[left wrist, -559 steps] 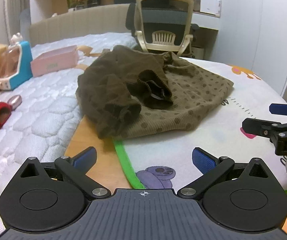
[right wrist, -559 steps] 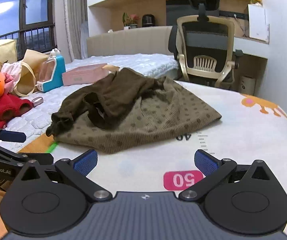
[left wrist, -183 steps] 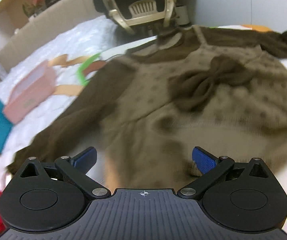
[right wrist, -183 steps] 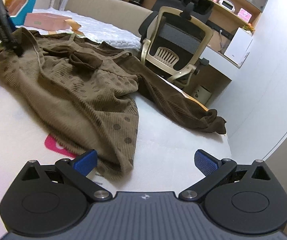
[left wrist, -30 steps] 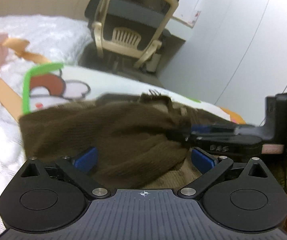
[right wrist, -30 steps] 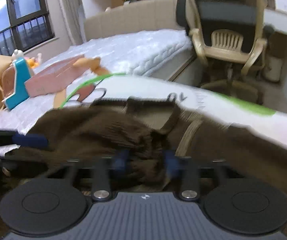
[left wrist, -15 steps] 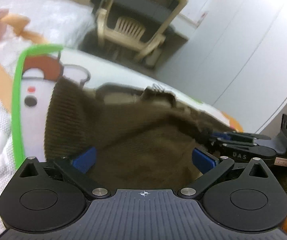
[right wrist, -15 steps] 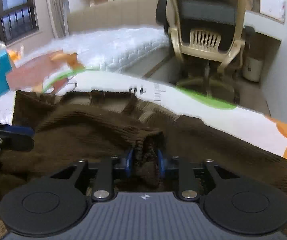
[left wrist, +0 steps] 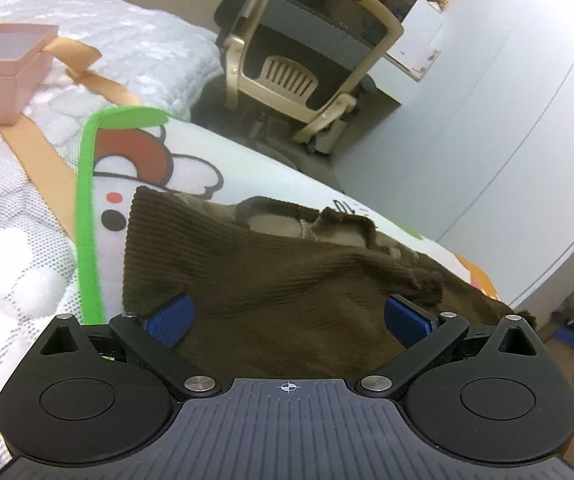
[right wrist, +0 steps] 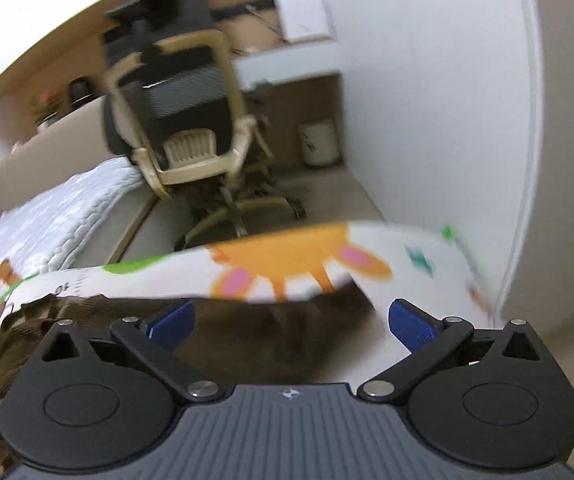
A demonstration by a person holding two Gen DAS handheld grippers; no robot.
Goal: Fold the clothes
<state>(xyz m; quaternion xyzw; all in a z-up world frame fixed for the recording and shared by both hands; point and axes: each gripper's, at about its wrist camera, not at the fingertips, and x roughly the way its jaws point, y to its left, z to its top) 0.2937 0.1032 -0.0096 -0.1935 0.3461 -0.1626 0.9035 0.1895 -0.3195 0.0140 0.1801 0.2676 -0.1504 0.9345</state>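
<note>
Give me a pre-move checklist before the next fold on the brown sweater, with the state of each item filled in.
1. Left tool released: ok, its jaws stand wide open with nothing clamped.
2. Right tool released: ok, its jaws are open and empty.
3. Brown sweater on the printed mat: ok, it lies there with its left edge just inside the green border.
4. Sleeve laid over the body: ok in the left wrist view, its cuff resting on top.
5. Fold flat and even: cannot tell; the collar area is bunched and the right wrist view is blurred.
6. Pink box away from the sweater: ok.
</note>
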